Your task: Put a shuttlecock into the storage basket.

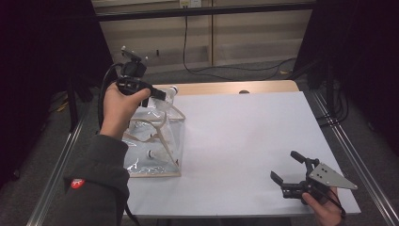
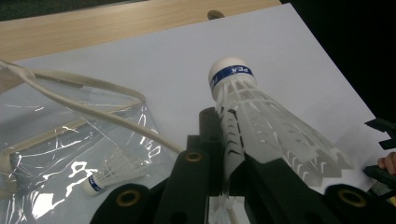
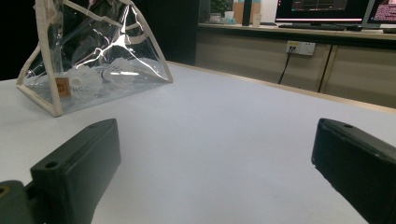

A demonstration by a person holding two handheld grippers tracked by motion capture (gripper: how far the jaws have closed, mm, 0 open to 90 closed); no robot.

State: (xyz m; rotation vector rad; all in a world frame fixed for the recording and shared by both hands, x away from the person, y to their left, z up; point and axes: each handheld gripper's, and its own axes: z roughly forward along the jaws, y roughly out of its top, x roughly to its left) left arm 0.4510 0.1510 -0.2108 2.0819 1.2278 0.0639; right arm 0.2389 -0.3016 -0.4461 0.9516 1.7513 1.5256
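Left gripper (image 1: 162, 95) is clamped on a white shuttlecock (image 2: 252, 116) by its thin skirt, above the clear bag (image 1: 153, 141) holding another shuttlecock (image 2: 109, 175), right gripper (image 1: 287, 169) idle and released; risk: skirt crushing, or snagging the bag's rim.

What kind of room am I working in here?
Probably an office or lab set up for recording: a white-topped table on a metal frame, monitors on a long counter behind, a wall socket with cables, and dark curtains at the sides.
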